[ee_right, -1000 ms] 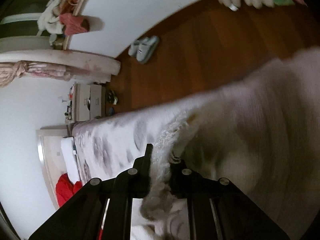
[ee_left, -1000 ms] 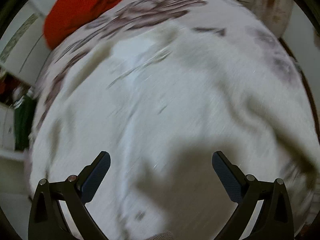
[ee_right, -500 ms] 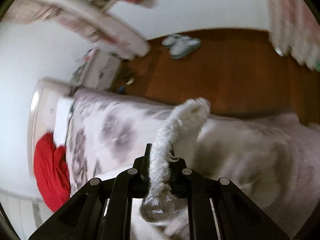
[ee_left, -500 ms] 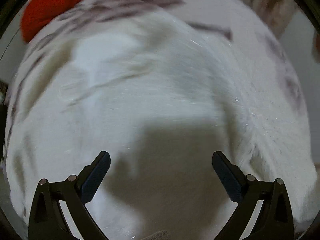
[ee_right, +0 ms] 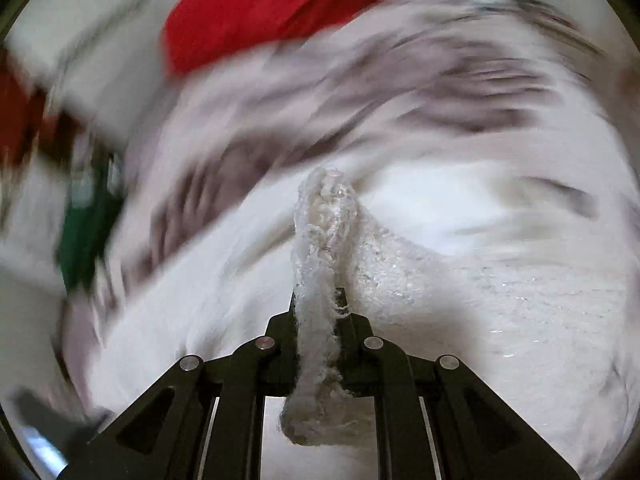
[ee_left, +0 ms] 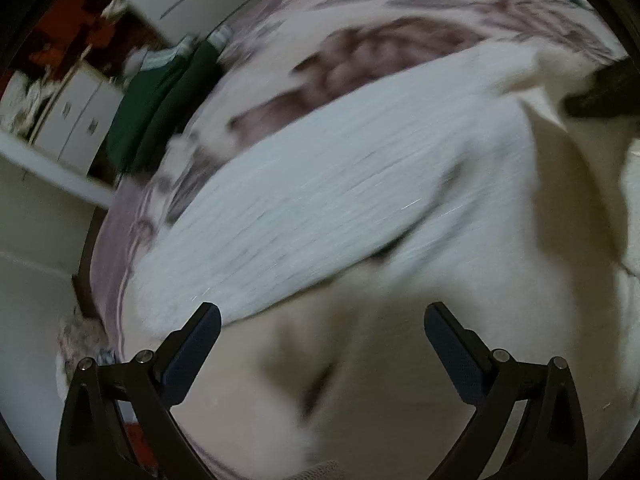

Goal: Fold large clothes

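Observation:
A large white knitted garment [ee_left: 360, 184] lies spread over a bed and fills most of the left wrist view. My left gripper [ee_left: 322, 336] is open and empty just above it. My right gripper [ee_right: 320, 304] is shut on a bunched edge of the white knit [ee_right: 324, 240], which stands up between the fingers; the rest of the garment [ee_right: 500, 300] trails off to the right. The right gripper also shows as a dark shape at the right edge of the left wrist view [ee_left: 600, 92].
The bed cover [ee_left: 380, 52] is pale with grey-purple flowers. A red cloth [ee_right: 256, 8] lies at the head of the bed. A dark green garment [ee_left: 160, 96] hangs by the bed's left side, near white drawers [ee_left: 80, 116].
Both views have swung. The right gripper has carried the knit edge from facing the floor round over the bed. The left gripper has turned toward the bed's left edge, still open.

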Demonstrator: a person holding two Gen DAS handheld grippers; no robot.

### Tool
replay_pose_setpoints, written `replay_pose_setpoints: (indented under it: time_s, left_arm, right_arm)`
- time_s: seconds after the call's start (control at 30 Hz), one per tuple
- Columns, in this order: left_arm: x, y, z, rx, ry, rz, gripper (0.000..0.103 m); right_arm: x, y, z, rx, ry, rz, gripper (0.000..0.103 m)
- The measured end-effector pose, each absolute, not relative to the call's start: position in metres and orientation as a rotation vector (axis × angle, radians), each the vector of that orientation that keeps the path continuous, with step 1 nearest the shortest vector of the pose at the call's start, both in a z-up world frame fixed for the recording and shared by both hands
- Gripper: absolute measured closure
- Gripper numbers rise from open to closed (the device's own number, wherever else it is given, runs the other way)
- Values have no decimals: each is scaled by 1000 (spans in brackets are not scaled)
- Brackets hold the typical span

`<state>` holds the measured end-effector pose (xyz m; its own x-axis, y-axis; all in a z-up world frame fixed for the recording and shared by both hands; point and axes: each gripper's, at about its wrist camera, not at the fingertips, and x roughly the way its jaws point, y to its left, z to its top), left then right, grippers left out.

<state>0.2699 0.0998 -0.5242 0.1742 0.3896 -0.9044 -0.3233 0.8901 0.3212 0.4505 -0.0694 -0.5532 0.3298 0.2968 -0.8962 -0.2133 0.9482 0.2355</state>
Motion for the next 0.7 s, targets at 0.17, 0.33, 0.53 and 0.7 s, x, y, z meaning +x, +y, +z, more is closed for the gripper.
replay_pose_setpoints:
  time_s: [0.17,0.33,0.53,0.7]
  left_arm:
    - [244,149,-535,-65,1359,569,0]
    - [209,215,-539,-453,1382,598,0]
    - [159,309,-606,-1212,1224,601,7]
    - [157,366,-626,-1344,964,759,23]
  right_arm:
    - [434,25,-640,-137,1369,371,73]
    - [397,-48,-604,292,1350,414,42]
    - [334,-151,-596,456,1394,171,39]
    - [308,-189,-630,516,1448,41,39]
